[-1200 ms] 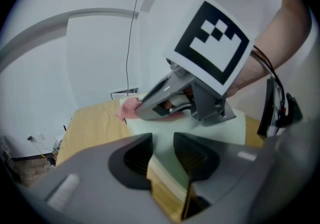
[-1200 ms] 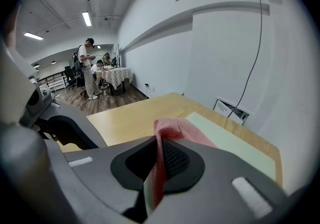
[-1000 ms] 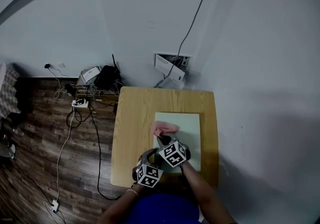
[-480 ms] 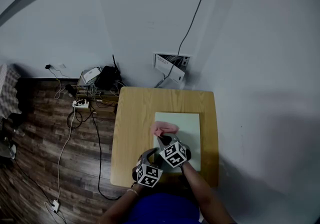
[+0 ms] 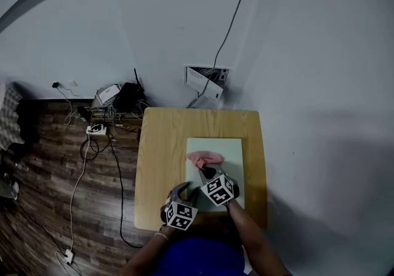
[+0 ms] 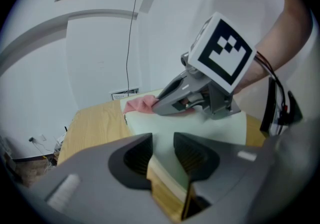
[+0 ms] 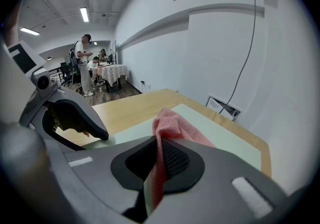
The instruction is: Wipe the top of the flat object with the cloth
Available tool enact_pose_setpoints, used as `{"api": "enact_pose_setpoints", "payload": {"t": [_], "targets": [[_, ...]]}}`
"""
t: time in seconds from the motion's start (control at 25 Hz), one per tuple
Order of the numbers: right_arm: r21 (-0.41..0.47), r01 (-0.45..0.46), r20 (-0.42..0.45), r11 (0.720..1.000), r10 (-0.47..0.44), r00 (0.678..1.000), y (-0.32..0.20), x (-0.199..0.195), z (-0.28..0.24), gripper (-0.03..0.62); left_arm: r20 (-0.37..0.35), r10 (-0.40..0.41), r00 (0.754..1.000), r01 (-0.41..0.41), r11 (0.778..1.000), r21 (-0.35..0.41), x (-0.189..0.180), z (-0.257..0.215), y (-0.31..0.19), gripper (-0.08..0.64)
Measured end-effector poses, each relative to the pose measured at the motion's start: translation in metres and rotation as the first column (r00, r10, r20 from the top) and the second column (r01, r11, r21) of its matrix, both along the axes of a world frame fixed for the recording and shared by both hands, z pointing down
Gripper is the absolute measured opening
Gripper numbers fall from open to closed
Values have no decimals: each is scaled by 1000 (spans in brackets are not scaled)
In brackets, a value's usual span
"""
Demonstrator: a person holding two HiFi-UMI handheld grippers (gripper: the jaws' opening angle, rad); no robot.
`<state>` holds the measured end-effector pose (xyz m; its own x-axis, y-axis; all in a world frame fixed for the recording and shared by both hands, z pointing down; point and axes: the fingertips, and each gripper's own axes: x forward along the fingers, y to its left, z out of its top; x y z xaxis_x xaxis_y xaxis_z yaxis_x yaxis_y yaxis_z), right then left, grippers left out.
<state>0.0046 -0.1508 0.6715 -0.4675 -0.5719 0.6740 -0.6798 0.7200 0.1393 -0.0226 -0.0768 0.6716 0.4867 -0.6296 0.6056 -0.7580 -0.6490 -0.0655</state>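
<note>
A pale green flat board (image 5: 231,164) lies on the wooden table (image 5: 163,158). On its left half rests a pink mesh cloth (image 5: 206,158), and my right gripper (image 5: 207,171) is shut on the cloth's near end. In the right gripper view the cloth (image 7: 175,123) runs up from between the jaws of that gripper (image 7: 157,160) onto the board (image 7: 225,138). My left gripper (image 5: 186,188) sits at the board's near left corner. In the left gripper view its jaws (image 6: 161,155) are shut on the board's edge (image 6: 200,130), with the right gripper (image 6: 157,108) and cloth (image 6: 140,104) beyond.
A cable runs down the white wall behind the table to an open wall box (image 5: 206,81). Cables, a power strip (image 5: 98,127) and a black device (image 5: 129,96) lie on the wood floor at the left. People (image 7: 82,63) stand far off in the room.
My right gripper has slid a little to the right across the board, dragging the pink cloth with it. The left gripper has stayed at the board's corner.
</note>
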Motion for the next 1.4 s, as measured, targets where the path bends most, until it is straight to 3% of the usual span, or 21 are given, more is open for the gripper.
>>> {"api": "enact_pose_setpoints", "payload": {"t": [0.76,1.4], "targets": [[-12,-114,-13,993,114,993,4,47,2,17,-5,1,1000,-1,1000,1,0,0,1,133],[-14,-240,-31,971,239,970,12,102,2,17,-6,1,1000,0,1000,1,0,-2,1,133]]}}
